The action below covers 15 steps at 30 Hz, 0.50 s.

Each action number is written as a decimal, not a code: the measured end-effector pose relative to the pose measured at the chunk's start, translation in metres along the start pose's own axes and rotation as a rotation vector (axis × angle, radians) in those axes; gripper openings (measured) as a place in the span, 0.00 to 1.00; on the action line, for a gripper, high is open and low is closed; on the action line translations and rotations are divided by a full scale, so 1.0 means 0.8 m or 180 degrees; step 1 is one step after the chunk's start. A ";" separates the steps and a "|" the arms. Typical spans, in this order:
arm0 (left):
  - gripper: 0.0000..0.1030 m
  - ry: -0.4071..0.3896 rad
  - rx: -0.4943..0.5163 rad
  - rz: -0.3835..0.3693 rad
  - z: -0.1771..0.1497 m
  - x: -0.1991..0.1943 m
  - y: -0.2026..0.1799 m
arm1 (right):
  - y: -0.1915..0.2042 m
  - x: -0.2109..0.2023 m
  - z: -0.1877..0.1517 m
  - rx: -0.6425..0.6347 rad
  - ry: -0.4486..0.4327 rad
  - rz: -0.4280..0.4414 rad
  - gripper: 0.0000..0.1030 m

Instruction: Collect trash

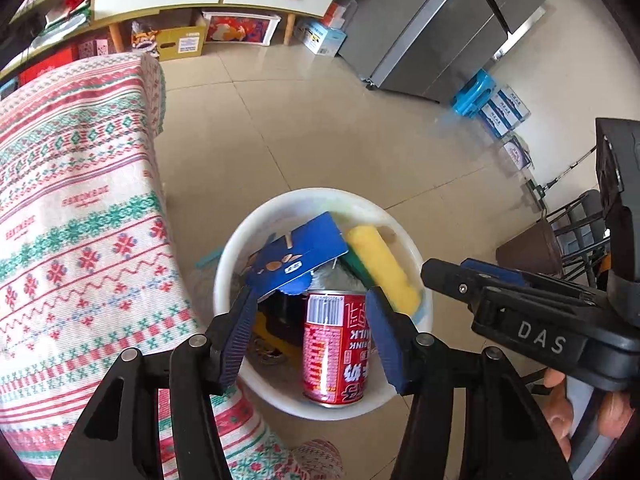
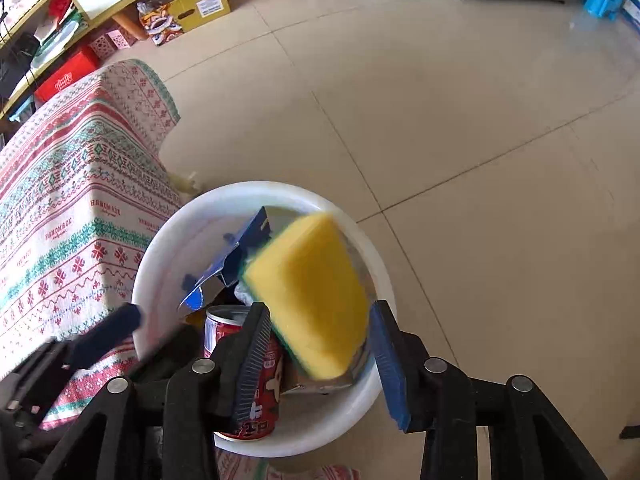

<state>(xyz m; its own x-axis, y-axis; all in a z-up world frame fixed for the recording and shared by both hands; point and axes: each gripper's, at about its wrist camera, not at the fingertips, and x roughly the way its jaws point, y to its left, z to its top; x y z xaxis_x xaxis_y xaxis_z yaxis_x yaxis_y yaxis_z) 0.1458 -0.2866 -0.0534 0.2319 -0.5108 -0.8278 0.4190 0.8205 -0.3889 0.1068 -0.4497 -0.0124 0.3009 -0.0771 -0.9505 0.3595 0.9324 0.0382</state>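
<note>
Right hand-held gripper (image 2: 320,360) jaws apart, sponge (image 2: 312,296) blurred, loose over white bin (image 2: 160,256) on floor: likely a drop. Left hand-held gripper (image 1: 316,340) open, empty above red can (image 1: 334,352).

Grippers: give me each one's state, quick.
Left gripper: jaws open, clear of the red drink can in the white bin.
Right gripper: jaws open, gripping nothing; blurred yellow sponge between them.

The basin (image 1: 400,392) stands on the floor (image 1: 304,128) just beside the cloth-draped surface (image 1: 72,208); in it, the can (image 1: 334,354) is nearest, with carton (image 1: 298,258) and sponge (image 1: 384,268) behind.
</note>
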 end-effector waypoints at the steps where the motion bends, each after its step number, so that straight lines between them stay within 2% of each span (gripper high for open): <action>1: 0.57 0.0002 -0.0033 0.0031 -0.003 -0.007 0.007 | 0.002 -0.003 0.000 -0.0011 -0.0028 -0.0015 0.48; 3: 0.57 0.0003 -0.0055 0.0156 -0.012 -0.024 0.019 | 0.003 -0.007 0.000 0.0013 -0.0050 0.0088 0.48; 6: 0.58 0.0036 -0.0017 0.0482 -0.029 -0.048 0.033 | 0.010 -0.014 -0.001 0.0010 -0.0091 0.0193 0.48; 9: 0.61 0.0025 -0.0015 0.0733 -0.043 -0.074 0.053 | 0.025 -0.022 -0.005 -0.0040 -0.0110 0.0334 0.50; 11: 0.67 -0.0030 -0.0064 0.0799 -0.055 -0.095 0.064 | 0.038 -0.029 -0.010 -0.0089 -0.0153 0.0377 0.56; 15: 0.70 -0.0165 -0.0044 0.0924 -0.084 -0.138 0.077 | 0.063 -0.053 -0.021 -0.0122 -0.0384 0.0427 0.56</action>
<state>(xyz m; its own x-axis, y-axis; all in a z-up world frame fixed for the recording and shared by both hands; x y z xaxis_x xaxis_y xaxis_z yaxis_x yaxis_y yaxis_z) 0.0872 -0.1623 -0.0136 0.3849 -0.2662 -0.8837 0.3166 0.9375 -0.1445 0.0972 -0.3933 0.0246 0.4484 0.0091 -0.8938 0.2757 0.9498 0.1480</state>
